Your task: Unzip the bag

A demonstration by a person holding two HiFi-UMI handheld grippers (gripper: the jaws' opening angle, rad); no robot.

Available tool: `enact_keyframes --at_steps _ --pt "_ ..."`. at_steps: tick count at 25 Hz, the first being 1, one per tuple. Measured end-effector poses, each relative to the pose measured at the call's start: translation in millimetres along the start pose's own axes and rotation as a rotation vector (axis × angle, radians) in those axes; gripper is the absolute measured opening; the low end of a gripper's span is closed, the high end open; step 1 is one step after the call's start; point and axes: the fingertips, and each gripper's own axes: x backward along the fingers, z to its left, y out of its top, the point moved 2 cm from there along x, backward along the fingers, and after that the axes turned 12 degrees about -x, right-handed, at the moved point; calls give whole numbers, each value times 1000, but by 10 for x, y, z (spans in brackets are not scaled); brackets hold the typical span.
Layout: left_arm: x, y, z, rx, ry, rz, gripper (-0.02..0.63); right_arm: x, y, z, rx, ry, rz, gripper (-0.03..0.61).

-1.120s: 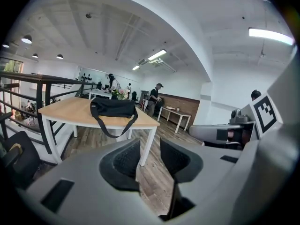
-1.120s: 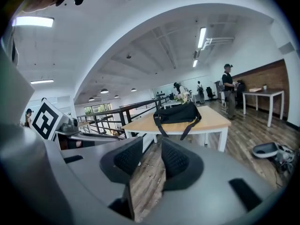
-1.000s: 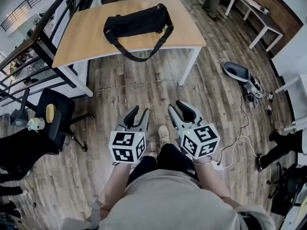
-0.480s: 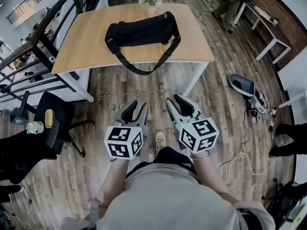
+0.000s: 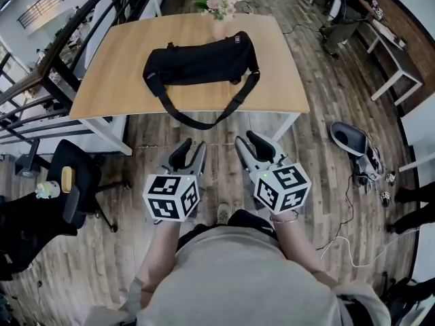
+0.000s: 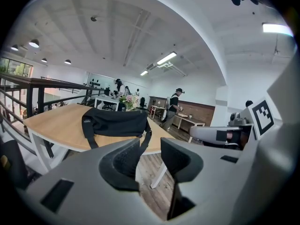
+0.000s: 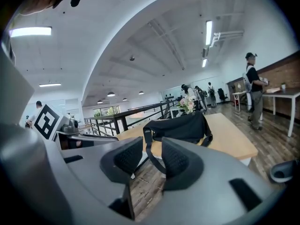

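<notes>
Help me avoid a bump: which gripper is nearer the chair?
Left. The left gripper sits right of the chair; the right gripper is farther right still.

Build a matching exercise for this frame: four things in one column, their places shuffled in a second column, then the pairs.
Things
1. black fabric duffel bag
2. bag's black shoulder strap
3. bunch of pink flowers
4. black office chair

Places
A. standing off the near left corner of the light wooden table
B. lying across the table's middle
C. looping over the table's near edge
D. at the table's far edge

Pairs: 1-B; 2-C; 3-D; 4-A
</notes>
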Motion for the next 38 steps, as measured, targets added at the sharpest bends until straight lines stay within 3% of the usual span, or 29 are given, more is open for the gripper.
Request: enact_keyframes --at_steps 5,18,29,38 --pt "-296 -8 -28 56 9 11 133 -132 55 -241 -11 8 25 118" --pt "-883 -81 -20 66 -44 59 133 -410 107 -635 -21 -29 52 121" --pt "-1895 281 475 28 -105 45 133 -1240 660 -1215 -46 -98 7 133" --pt "-2677 646 967 14 -202 47 132 -2020 1055 -1497 -95 -158 -28 137"
